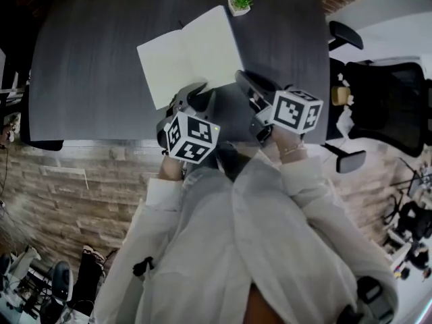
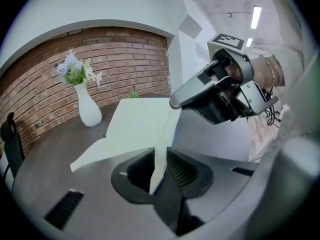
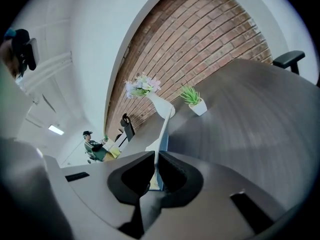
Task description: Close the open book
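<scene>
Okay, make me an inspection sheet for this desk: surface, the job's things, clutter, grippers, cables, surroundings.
Surface: dark grey table, bare apart from the items below.
Job's things: open book, pale blank pages facing up, its near leaf lifted off the table.
Clutter: white vase with flowers and a small potted plant, both beyond the book and apart from it.
Grippers: left gripper shut on the lifted leaf; right gripper shut on the same book's thin edge.
Cables: nothing seen on the table.
Surroundings: brick wall behind the table, office chair beside it, a seated person far off.
</scene>
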`<control>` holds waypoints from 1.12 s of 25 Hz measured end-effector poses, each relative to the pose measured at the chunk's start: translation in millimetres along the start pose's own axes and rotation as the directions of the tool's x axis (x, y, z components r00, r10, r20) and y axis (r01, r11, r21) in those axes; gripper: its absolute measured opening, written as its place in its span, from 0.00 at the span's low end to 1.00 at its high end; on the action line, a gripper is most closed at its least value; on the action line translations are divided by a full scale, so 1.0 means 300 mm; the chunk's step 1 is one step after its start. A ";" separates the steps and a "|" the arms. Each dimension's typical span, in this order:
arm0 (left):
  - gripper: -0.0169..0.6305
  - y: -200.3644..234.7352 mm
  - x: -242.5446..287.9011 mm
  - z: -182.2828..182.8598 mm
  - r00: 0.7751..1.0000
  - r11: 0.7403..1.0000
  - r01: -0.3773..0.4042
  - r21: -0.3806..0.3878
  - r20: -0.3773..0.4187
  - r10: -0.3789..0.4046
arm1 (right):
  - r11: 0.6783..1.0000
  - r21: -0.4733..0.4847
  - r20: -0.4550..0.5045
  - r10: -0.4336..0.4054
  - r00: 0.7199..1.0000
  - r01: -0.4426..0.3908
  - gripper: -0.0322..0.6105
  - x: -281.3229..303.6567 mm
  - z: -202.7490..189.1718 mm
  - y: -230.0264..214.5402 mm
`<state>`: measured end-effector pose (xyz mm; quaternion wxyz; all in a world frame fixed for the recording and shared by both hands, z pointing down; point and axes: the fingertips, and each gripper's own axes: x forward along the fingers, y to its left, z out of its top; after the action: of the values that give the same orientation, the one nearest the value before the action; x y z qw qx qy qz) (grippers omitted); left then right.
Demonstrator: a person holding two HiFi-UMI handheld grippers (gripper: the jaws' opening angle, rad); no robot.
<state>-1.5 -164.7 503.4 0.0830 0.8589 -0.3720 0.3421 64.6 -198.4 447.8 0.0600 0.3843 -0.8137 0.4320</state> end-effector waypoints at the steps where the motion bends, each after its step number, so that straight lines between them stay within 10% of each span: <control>1: 0.13 0.005 -0.008 -0.001 1.000 1.000 -0.007 -0.012 0.000 0.007 | 1.000 -0.017 -0.005 0.009 1.000 -0.009 0.09 0.001 0.003 0.013; 28: 0.06 0.213 -0.271 -0.114 0.981 0.927 -0.155 -0.341 0.054 0.184 | 0.969 -0.143 -0.147 0.181 0.972 -0.202 0.09 0.157 -0.090 0.283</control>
<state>-103.7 -149.0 469.2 0.1819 0.8106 -0.5009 0.2427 -31.9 -177.0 428.9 0.1022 0.2683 -0.8727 0.3950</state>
